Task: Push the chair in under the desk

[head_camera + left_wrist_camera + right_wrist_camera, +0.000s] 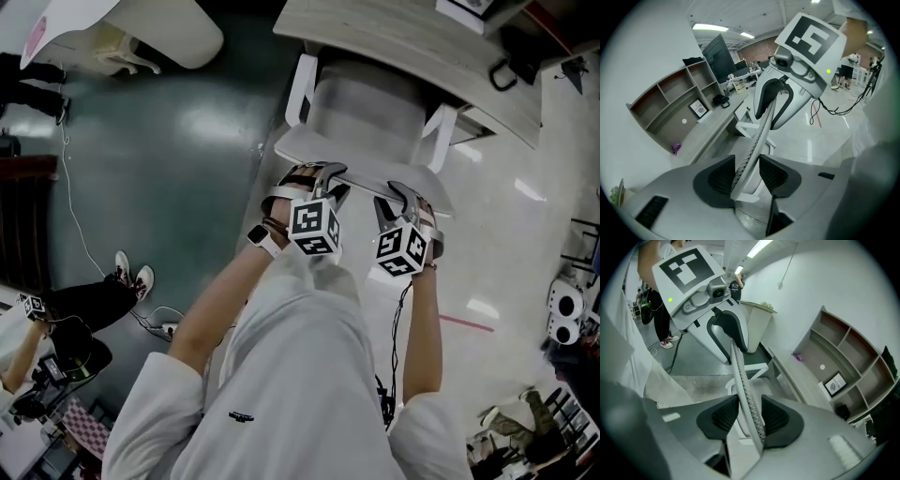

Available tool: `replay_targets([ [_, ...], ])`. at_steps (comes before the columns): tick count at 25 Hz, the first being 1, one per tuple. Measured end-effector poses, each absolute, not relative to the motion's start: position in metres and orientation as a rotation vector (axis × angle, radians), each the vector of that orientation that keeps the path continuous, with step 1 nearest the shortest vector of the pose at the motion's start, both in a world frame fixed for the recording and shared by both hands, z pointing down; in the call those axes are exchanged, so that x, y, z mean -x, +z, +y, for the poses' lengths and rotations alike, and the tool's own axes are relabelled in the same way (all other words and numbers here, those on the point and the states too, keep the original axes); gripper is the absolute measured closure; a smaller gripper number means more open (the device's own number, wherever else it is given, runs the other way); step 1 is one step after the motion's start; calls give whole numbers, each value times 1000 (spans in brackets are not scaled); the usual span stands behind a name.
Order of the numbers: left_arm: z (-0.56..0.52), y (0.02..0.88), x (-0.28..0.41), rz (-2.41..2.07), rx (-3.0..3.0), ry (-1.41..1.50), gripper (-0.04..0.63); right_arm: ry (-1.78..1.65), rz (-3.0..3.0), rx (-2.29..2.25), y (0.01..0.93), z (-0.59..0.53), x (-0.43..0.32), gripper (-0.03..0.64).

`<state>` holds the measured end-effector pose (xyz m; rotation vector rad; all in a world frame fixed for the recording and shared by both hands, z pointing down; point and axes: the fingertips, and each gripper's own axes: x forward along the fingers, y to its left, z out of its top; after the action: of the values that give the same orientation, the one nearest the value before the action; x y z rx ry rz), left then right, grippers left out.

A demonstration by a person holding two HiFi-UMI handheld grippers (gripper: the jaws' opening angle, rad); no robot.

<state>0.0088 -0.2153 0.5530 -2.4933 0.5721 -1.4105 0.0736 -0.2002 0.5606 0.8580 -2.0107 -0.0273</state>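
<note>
The white chair (361,112) stands with its seat partly under the pale wooden desk (403,42), its armrests at the desk's edge. Its thin mesh backrest (370,167) shows edge-on from above. My left gripper (323,176) is shut on the backrest's top edge on the left, and my right gripper (403,194) is shut on it to the right. In the left gripper view the backrest (761,126) runs between the pads of the left gripper (746,176). The right gripper view shows the backrest (740,366) crossing the right gripper (750,416) likewise.
A shelf unit (679,98) stands on the desk (712,129). A person in sneakers (131,272) sits at the left, with a power strip (169,328) and a cable on the dark floor. A white table (159,28) stands at the top left.
</note>
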Motion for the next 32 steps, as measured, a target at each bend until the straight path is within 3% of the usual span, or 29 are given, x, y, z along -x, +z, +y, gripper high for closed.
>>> replay_targets([
  [20,-220,556,-4,609,2463,-1364,419,103,-2039,-790,562,-196,-65,474],
  [32,-248,556,-9,601,2422,-1380,411,-171,-2009,-839,559,-221,-69,488],
])
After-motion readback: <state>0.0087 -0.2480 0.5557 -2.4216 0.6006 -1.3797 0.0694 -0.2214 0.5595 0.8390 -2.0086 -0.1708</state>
